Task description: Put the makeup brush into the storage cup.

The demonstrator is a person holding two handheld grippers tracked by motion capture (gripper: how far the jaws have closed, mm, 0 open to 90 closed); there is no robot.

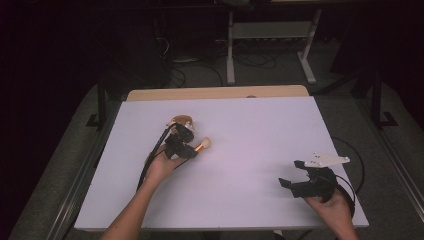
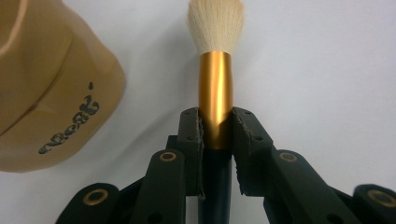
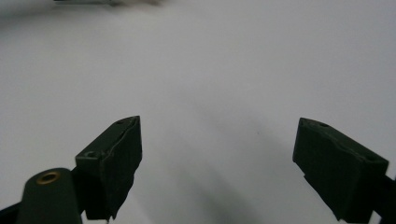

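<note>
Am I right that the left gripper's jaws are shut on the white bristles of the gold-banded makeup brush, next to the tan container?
Not quite. The left gripper has its jaws shut on the gold metal band of the gold-banded makeup brush, not on its white bristles, which stick out free beyond the jaws. The tan container does lie beside it. The left gripper view shows this.

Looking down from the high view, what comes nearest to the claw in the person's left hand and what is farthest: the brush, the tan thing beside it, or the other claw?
1. Brush: gripped in the left claw, bristles pointing right.
2. Tan container: on the table just beyond the left claw, close behind it.
3. Right claw: far off at the table's right, near its front edge, standing open.
</note>
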